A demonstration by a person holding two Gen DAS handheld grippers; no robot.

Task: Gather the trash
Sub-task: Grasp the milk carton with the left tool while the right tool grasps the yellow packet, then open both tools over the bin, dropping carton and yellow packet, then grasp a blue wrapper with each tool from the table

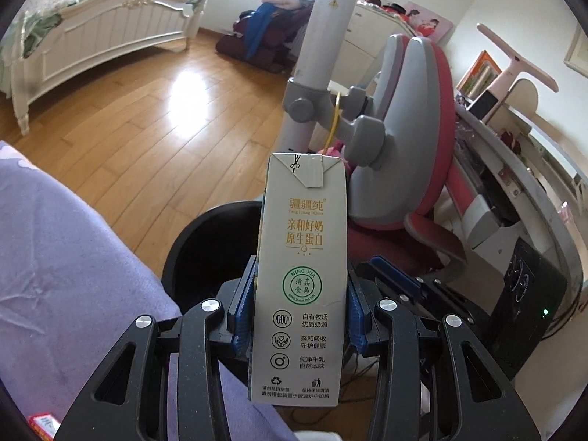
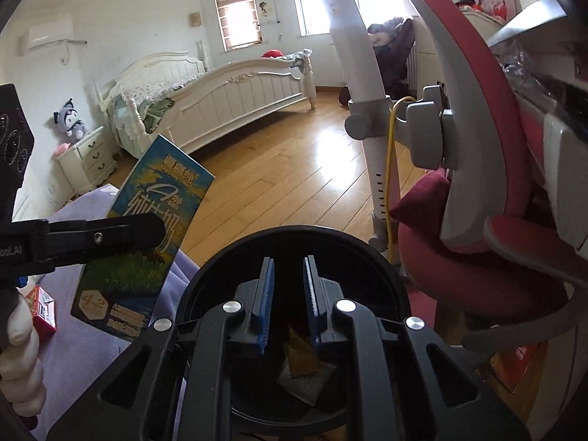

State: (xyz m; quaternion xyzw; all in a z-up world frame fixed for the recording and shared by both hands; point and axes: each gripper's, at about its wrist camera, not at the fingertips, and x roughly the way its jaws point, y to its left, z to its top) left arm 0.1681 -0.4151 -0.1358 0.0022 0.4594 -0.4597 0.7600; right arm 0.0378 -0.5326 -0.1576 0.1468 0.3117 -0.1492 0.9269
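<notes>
My left gripper point(image 1: 299, 316) is shut on a tall milk carton point(image 1: 303, 264), held upright in front of and above the black trash bin point(image 1: 205, 242). In the right wrist view the same carton point(image 2: 147, 242) shows its blue-green face at the left, clamped by the left gripper's black finger point(image 2: 110, 233). My right gripper point(image 2: 288, 307) is open and empty, hovering right over the black bin's rim point(image 2: 382, 261). Crumpled wrappers point(image 2: 305, 371) lie at the bin's bottom.
A purple bedsheet point(image 1: 66, 257) lies to the left of the bin, with a red box point(image 2: 42, 310) on it. A pink and grey chair point(image 2: 477, 183) and a white lamp pole point(image 2: 367, 103) stand to the right. A desk point(image 1: 533, 169) is at the far right. A wooden floor point(image 1: 165, 110) lies behind.
</notes>
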